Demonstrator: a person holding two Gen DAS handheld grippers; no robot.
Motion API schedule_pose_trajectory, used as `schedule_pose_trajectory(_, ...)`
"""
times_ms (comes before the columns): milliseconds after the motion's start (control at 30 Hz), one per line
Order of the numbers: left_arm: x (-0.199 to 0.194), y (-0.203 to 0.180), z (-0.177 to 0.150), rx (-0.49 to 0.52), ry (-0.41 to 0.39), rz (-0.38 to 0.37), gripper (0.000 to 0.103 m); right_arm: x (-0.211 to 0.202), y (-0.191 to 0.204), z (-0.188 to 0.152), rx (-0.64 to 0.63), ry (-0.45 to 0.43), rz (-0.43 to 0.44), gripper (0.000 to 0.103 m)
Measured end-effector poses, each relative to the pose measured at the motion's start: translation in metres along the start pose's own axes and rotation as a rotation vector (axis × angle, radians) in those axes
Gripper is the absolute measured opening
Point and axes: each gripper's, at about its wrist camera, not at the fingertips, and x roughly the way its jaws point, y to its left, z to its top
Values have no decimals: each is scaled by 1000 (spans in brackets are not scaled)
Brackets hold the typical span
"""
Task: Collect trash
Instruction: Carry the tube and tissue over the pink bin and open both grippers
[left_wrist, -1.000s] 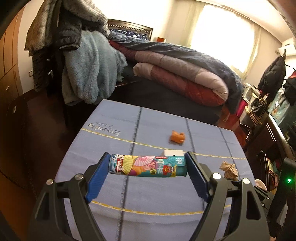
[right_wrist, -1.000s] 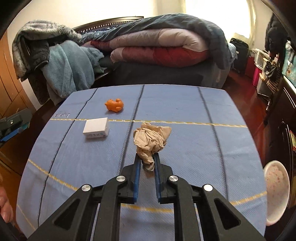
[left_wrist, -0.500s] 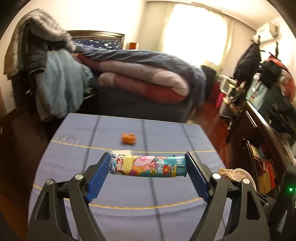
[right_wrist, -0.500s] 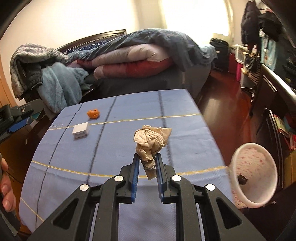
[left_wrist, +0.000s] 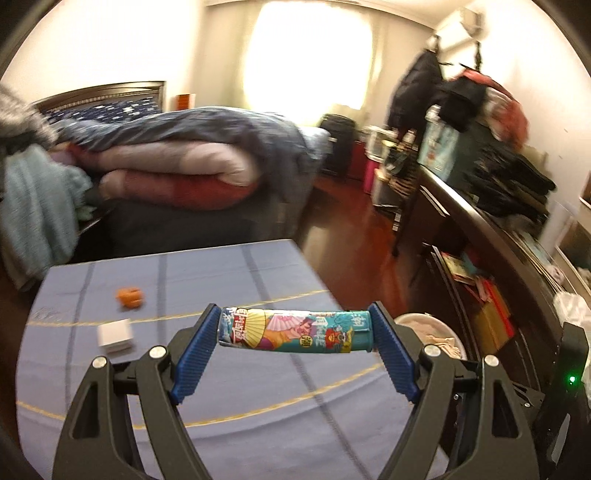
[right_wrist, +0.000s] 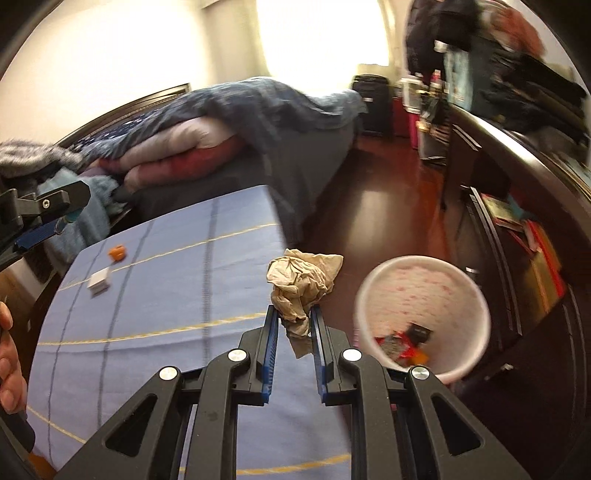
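Observation:
My left gripper (left_wrist: 295, 328) is shut on a colourful rolled wrapper (left_wrist: 295, 330), gripped end to end above the blue tablecloth (left_wrist: 221, 387). My right gripper (right_wrist: 293, 314) is shut on a crumpled beige tissue (right_wrist: 301, 280), carried over the table's right edge. A white bin with pink speckles (right_wrist: 421, 288) stands on the floor just right of the table, with red and orange wrappers inside; its rim (left_wrist: 432, 319) also shows past the left gripper's right finger. An orange scrap (left_wrist: 129, 297) (right_wrist: 117, 253) and a small white box (left_wrist: 115, 334) (right_wrist: 99, 282) lie on the cloth.
A bed piled with quilts (left_wrist: 184, 158) stands behind the table. A dark cabinet with books and clothes (left_wrist: 498, 240) runs along the right wall. Reddish wooden floor (right_wrist: 388, 206) lies between bed and cabinet. A person's hand (right_wrist: 9, 365) shows at the left edge.
Both grippers have swung right with their loads, from over the table's middle toward its right edge. The bin has come into fuller view beside the right gripper.

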Motion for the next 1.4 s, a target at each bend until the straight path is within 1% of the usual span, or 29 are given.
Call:
schedule_pose_trajectory(233, 38, -79, 2, 98, 29, -133, 81, -7, -59, -1, 91, -14, -88, 19)
schedule_pose_trajectory(433, 71, -131, 0, 165, 51, -212, 81, -6, -100, -2, 151, -20, -150, 19)
schedule_pose_trajectory(500, 81, -144, 0, 177, 63, -231, 81, -4, -109, -4, 163, -18, -162, 19)
schedule_pose_trajectory(633, 112, -175, -2, 190, 115, -287, 81, 5, -131, -4, 189, -11, -173, 19)
schedule_pose_trajectory(800, 150, -203, -6, 199, 174, -320, 81, 25, -155, -6, 229, 9, -172, 19)
schedule_pose_trajectory(867, 161, -208, -9, 199, 189, -333, 83, 36, -163, -8, 230, 20, -183, 19)
schedule_pose_trajectory(900, 168, -210, -10, 195, 199, -340, 85, 42, -166, -7, 224, 19, -188, 21)
schedule_pose_trajectory(933, 172, -209, -11, 188, 200, -339, 89, 44, -167, -7, 220, 18, -193, 24)
schedule_pose_trajectory(1000, 180, -206, -9, 160, 202, -341, 92, 50, -170, -7, 214, 2, -197, 43)
schedule_pose_trajectory(1067, 182, -200, -6, 136, 209, -351, 98, 55, -172, -7, 217, -6, -198, 51)
schedule_pose_trajectory(1133, 181, -191, -1, 113, 196, -359, 99, 57, -172, -8, 224, -8, -200, 52)
schedule_pose_trajectory(1233, 176, -178, 4, 98, 177, -342, 99, 59, -172, -9, 227, 1, -208, 54)
schedule_pose_trajectory(1300, 170, -168, 6, 87, 166, -323, 99, 57, -167, -9, 224, 8, -212, 56)
schedule_pose_trajectory(1400, 159, -150, 7, 81, 158, -272, 99, 54, -158, -9, 215, 20, -221, 60)
